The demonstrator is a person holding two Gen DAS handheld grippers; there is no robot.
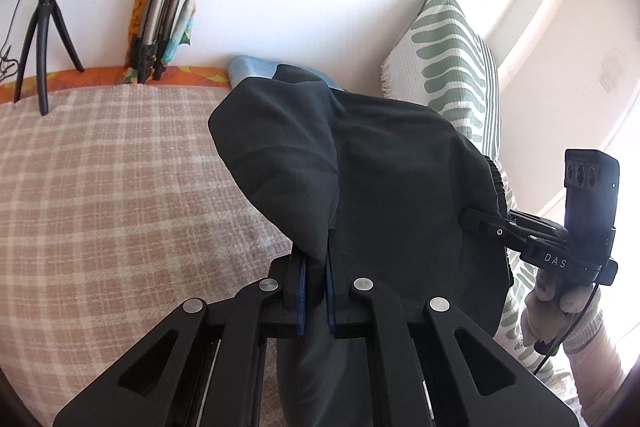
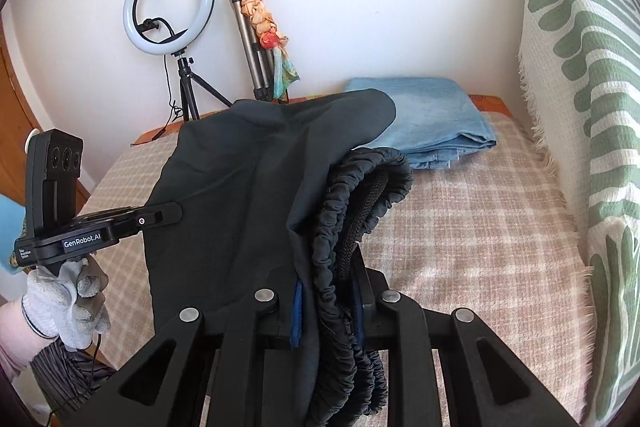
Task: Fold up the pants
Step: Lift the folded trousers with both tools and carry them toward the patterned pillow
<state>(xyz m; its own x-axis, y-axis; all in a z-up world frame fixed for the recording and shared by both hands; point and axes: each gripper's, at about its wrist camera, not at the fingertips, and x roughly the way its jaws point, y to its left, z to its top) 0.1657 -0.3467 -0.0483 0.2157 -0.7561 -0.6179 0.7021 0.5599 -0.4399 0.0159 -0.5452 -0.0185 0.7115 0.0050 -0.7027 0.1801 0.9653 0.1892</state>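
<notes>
Dark grey-black pants (image 1: 392,183) hang lifted above the plaid bed, held between both grippers. My left gripper (image 1: 316,291) is shut on a fold of the pants fabric; its blue pads pinch the cloth. My right gripper (image 2: 328,303) is shut on the gathered elastic waistband (image 2: 352,195) with its black drawcord. The pants (image 2: 240,187) drape to the left toward the left gripper (image 2: 164,215), seen at the left of the right wrist view. The right gripper (image 1: 480,223) shows at the right edge of the pants in the left wrist view.
A plaid beige blanket (image 2: 472,227) covers the bed. Folded light blue jeans (image 2: 432,115) lie at the far end. A green-patterned white throw (image 2: 576,107) covers the right side. A ring light on a tripod (image 2: 168,7) and a folded tripod (image 2: 252,39) stand against the wall.
</notes>
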